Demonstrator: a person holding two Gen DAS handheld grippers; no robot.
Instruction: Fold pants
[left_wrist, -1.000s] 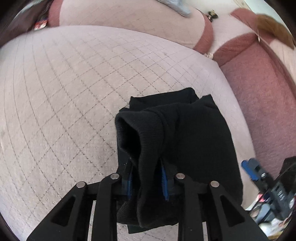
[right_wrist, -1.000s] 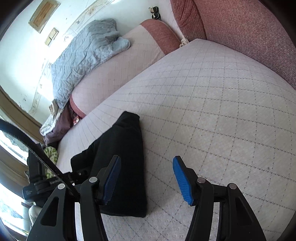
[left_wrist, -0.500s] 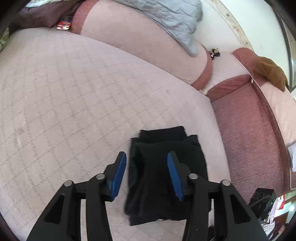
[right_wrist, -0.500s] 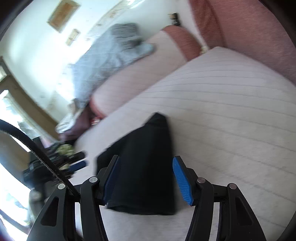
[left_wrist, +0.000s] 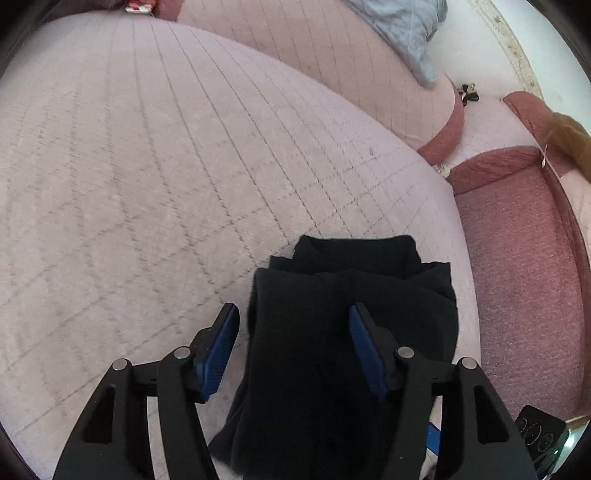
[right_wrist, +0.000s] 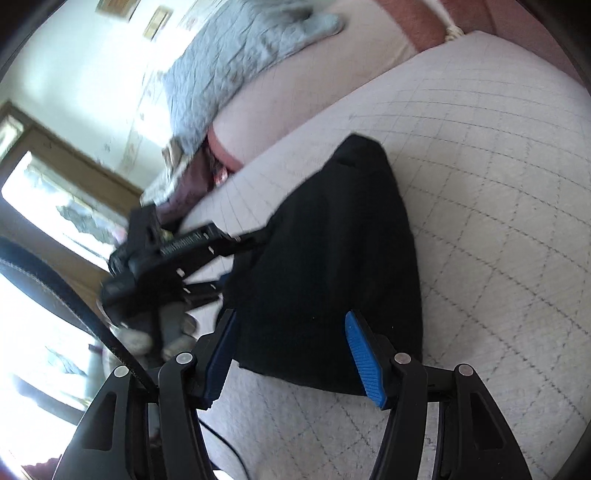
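Observation:
The black pants (left_wrist: 354, 314) lie folded in a compact bundle on the pale quilted cushion (left_wrist: 166, 177). My left gripper (left_wrist: 293, 314) is open and empty, its blue pads on either side of the bundle's near edge, a little above it. In the right wrist view the pants (right_wrist: 332, 258) lie just ahead. My right gripper (right_wrist: 290, 321) is open and empty, with its jaws spread over the near edge of the bundle. The left gripper's black body (right_wrist: 166, 258) shows at the bundle's left side.
A red upholstered seat (left_wrist: 517, 277) borders the cushion on the right. A grey quilted blanket (right_wrist: 240, 48) lies over the back cushion (left_wrist: 332, 48). A small black device (left_wrist: 535, 439) sits at the lower right. A window (right_wrist: 55, 206) is at the left.
My left gripper opened and let go of the pants, which dropped flat onto the cushion. My right gripper swung left toward the bundle, staying open.

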